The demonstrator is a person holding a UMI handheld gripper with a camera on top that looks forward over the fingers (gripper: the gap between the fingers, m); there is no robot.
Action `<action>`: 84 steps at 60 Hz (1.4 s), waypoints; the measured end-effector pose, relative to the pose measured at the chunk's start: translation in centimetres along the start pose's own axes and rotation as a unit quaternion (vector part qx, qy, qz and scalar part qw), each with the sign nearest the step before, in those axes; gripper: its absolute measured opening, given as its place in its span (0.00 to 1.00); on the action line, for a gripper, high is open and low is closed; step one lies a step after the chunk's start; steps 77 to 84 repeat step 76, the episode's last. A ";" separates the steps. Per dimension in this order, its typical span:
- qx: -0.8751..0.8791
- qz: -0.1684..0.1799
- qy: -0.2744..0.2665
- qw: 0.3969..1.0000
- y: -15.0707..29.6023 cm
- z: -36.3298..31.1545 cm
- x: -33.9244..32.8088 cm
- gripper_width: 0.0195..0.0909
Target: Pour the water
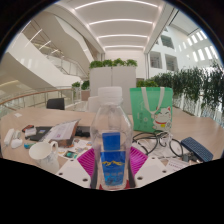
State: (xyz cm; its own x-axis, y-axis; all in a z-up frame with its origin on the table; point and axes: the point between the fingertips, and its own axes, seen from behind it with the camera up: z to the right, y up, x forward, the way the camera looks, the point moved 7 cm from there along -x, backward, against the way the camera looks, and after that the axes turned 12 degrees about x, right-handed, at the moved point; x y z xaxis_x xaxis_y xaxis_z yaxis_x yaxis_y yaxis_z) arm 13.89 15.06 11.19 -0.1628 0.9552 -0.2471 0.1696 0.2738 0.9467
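Observation:
A clear plastic water bottle (111, 130) with a white cap and a blue label stands upright between my gripper's (112, 160) two fingers. The magenta pads (87, 160) press on the bottle's sides at the label, so the gripper is shut on it. The bottle appears lifted over the table. A white cup (43, 151) sits on the table to the left, ahead of the left finger. The bottle's base is hidden below the fingers.
The pale table (195, 128) is cluttered: a green bag (152, 108) stands behind the bottle to the right, with black cables and glasses (160, 143) in front of it. Papers and small items (55, 132) lie to the left. A dark tablet (198, 149) lies far right.

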 end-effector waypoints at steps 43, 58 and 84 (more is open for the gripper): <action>0.061 -0.093 -0.084 0.990 -2.0 -2.7 -11.2 0.85; 0.063 -0.111 -0.148 0.981 -2.4 -10.1 -25.9 0.85; 0.055 -0.131 -0.141 0.980 -0.8 -18.7 -34.8 0.84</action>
